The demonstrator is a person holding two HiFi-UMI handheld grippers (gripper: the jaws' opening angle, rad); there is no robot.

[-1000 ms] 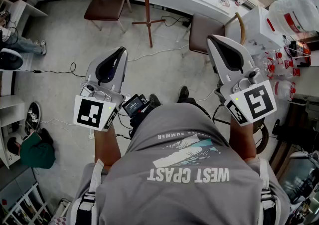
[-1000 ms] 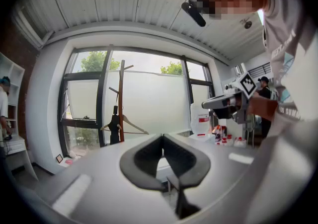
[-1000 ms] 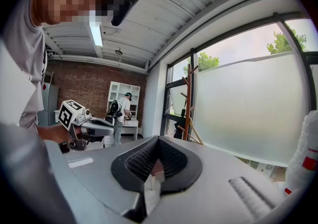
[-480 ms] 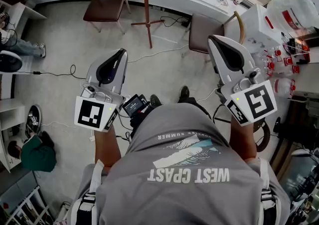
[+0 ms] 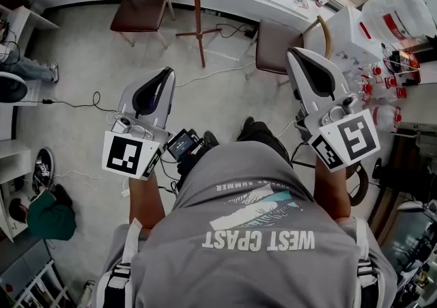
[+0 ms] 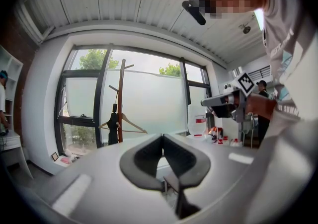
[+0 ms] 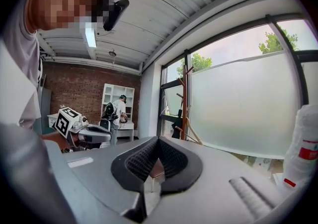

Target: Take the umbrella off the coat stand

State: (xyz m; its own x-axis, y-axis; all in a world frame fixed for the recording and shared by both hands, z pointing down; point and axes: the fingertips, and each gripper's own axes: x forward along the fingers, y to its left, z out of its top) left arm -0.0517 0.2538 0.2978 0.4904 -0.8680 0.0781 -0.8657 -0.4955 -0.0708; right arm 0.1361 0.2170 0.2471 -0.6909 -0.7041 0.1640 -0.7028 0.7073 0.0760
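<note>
The wooden coat stand (image 5: 198, 13) rises from the floor ahead of me, between two chairs. In the left gripper view a dark folded umbrella (image 6: 114, 124) hangs from the coat stand (image 6: 120, 100) beside a wooden hanger (image 6: 133, 126), in front of the window. The right gripper view shows the coat stand (image 7: 185, 103) with a dark shape (image 7: 177, 127) hanging low on it. My left gripper (image 5: 167, 70) (image 6: 162, 136) is shut and empty, well short of the stand. My right gripper (image 5: 292, 52) (image 7: 158, 139) is also shut with nothing held, level with the left one.
A brown chair (image 5: 140, 9) stands left of the stand and another (image 5: 278, 40) right of it. Cables (image 5: 75, 103) trail across the floor. A white table with bottles (image 5: 372, 78) is at the right, shelves (image 5: 17, 156) at the left. A person (image 7: 119, 111) stands by the far shelves.
Both grippers stay where they were, still shut. The floor, chairs and stand have only shifted slightly in the head view.
</note>
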